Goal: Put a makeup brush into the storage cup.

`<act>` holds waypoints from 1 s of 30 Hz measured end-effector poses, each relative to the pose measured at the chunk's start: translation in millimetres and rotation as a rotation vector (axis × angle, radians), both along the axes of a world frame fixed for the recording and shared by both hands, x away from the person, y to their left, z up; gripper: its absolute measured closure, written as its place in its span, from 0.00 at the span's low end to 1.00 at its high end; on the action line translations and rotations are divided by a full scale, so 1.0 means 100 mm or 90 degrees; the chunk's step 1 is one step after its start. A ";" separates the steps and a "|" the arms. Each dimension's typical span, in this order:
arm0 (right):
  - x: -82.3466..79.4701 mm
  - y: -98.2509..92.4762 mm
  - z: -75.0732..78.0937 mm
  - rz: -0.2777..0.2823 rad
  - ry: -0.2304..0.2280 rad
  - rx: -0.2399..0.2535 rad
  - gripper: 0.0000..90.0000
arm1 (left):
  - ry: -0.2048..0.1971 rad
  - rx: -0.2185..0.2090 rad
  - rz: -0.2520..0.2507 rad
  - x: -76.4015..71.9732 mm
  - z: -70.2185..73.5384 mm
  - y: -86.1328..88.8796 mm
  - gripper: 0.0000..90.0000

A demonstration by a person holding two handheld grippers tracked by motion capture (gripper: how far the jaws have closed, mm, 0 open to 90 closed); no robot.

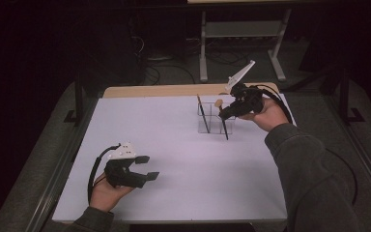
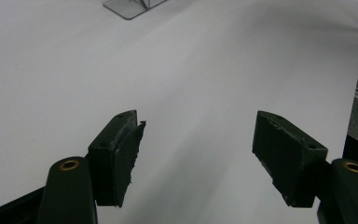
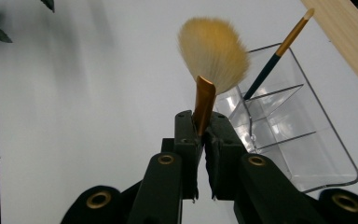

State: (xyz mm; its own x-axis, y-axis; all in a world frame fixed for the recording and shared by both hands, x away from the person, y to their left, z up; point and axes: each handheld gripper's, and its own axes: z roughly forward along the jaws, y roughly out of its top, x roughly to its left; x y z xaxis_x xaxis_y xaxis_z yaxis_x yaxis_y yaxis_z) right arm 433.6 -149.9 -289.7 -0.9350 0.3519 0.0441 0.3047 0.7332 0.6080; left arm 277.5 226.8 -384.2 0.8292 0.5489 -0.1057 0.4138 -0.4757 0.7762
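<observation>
A makeup brush with a pale fan of bristles [image 3: 213, 51] and a copper ferrule [image 3: 203, 103] is clamped upright in my right gripper [image 3: 203, 126], which is shut on it. In the high view that gripper [image 1: 223, 114] hovers over the clear divided organizer [image 1: 211, 126] at the table's far right, and the brush's dark handle [image 1: 225, 129] hangs down in front of it. A thin brush [image 3: 272, 60] with a dark handle leans in a far compartment of the organizer [image 3: 303, 154]. My left gripper [image 1: 147, 167] rests near the front left, open, with nothing between its pads [image 2: 121, 154].
The white table top [image 1: 183, 159] has a wooden strip [image 1: 174, 90] along its far edge. A grey metal frame [image 1: 241, 34] and cables stand on the dark floor beyond. A corner of the organizer [image 2: 130, 5] lies far ahead of the left gripper.
</observation>
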 end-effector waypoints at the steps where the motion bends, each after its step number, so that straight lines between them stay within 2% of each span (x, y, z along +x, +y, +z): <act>1: 0.01 0.01 0.01 -0.003 0.002 -0.001 0.92 | 0.000 0.000 0.001 0.00 0.00 0.00 0.34; 14: 0.16 0.00 0.17 -0.033 -0.005 -0.002 0.92 | 0.002 -0.006 0.005 -0.01 0.01 0.04 0.34; 20: 0.22 0.05 0.24 -0.039 -0.013 -0.015 0.92 | 0.001 -0.006 0.003 -0.01 0.00 0.04 0.34; 24: 0.27 0.08 0.28 -0.039 -0.022 -0.006 0.92 | 0.000 -0.007 0.005 -0.01 0.01 0.04 0.33; 30: 0.35 0.14 0.31 -0.042 -0.024 -0.016 0.92 | -0.003 -0.002 0.002 -0.01 0.01 0.05 0.33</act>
State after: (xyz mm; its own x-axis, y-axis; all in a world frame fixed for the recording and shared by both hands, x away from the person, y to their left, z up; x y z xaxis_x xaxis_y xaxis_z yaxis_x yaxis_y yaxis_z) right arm 468.5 -135.9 -259.1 -0.9106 0.4134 -0.0006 0.3298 0.7273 0.6019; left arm 276.5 232.0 -383.4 0.8279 0.5511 -0.1042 0.4121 -0.4717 0.7795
